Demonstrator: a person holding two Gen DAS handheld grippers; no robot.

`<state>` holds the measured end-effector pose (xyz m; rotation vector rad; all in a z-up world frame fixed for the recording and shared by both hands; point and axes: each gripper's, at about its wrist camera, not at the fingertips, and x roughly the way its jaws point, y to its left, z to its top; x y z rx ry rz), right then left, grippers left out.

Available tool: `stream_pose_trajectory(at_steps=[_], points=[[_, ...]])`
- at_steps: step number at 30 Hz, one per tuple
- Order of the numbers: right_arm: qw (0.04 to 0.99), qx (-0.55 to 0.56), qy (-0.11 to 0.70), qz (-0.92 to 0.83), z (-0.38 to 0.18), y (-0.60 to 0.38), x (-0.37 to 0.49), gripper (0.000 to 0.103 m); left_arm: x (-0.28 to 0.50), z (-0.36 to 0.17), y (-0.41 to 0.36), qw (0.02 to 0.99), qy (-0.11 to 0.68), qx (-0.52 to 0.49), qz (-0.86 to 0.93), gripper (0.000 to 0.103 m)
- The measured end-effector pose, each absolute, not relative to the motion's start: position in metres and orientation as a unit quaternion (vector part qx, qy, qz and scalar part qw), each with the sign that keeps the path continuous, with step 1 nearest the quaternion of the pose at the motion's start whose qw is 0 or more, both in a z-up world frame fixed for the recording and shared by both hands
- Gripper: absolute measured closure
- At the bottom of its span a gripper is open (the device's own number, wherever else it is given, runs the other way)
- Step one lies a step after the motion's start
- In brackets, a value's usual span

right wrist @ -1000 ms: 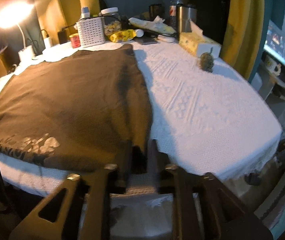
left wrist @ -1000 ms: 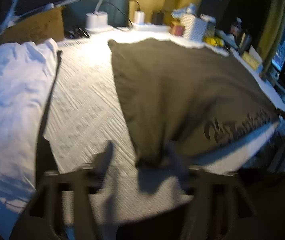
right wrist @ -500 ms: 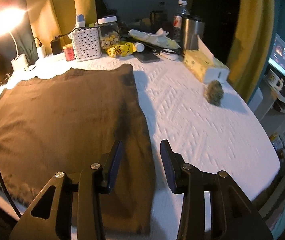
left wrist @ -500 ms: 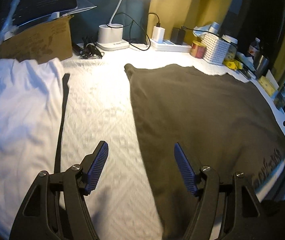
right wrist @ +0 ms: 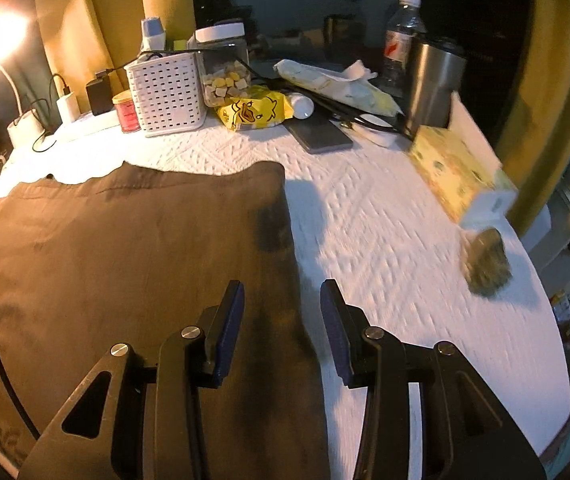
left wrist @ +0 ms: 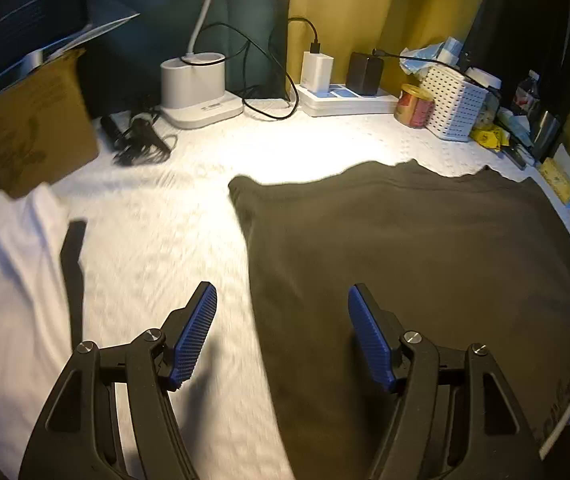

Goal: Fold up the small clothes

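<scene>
Tongs both empty and open, left tongs (left wrist: 281, 336) and right tongs (right wrist: 281, 330) straddling the shirt (left wrist: 425, 264) edges; pinch both far corners evenly.

Left claw (left wrist: 281, 332) agape, empty — right claw (right wrist: 281, 328) parted narrower, empty; both angled downward.

A dark olive-brown garment (left wrist: 425, 264), plain but for pale lettering at its near right edge, lies on a white table cover (right wrist: 385, 240) embossed with a zigzag weave, and a plain white cloth (left wrist: 9, 280) lies at the left. At the far edge stand a white perforated plastic basket (right wrist: 167, 94), a red tin (right wrist: 126, 112), a yellow packet printed with a duck (right wrist: 253, 112) and a steel-grey tumbler (right wrist: 431, 84) before mustard-yellow curtains (right wrist: 97, 20). Both the left gripper (left wrist: 283, 336) and the right gripper (right wrist: 281, 330) are black with ribbed blue pads (left wrist: 197, 336).
</scene>
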<state>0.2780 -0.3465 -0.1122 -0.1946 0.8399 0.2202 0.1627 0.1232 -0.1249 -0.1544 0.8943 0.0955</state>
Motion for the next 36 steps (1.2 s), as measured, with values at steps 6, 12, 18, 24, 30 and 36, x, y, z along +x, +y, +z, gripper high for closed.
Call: stream_pose_trajectory(at_steps=[6, 12, 18, 24, 30, 36], points=[[0.895, -0.093, 0.417, 0.126, -0.119, -0.337, 0.327, 0.061, 0.202, -0.135, 0.134, 0.895, 0.44, -0.073, 0.037, 0.035], [0.887, -0.074, 0.434, 0.143, -0.132, -0.331, 0.373, 0.061, 0.231, -0.143, 0.14, 0.89, 0.45, -0.066, 0.032, 0.035], [0.881, -0.067, 0.432, 0.181, -0.14, -0.319, 0.386, 0.092, 0.241, -0.144, 0.135, 0.898, 0.438, -0.034, 0.028, 0.092], [0.899, -0.101, 0.394, 0.163, -0.127, -0.312, 0.38, 0.099, 0.241, -0.128, 0.131, 0.911, 0.412, -0.027, 0.022, 0.099], [0.912, -0.108, 0.364, 0.156, -0.108, -0.313, 0.382, 0.099, 0.244, -0.107, 0.135, 0.926, 0.376, -0.025, 0.031, 0.099], [0.916, -0.107, 0.356, 0.15, -0.104, -0.314, 0.394, 0.099, 0.258, -0.102, 0.137, 0.927, 0.372, -0.019, 0.034, 0.099]])
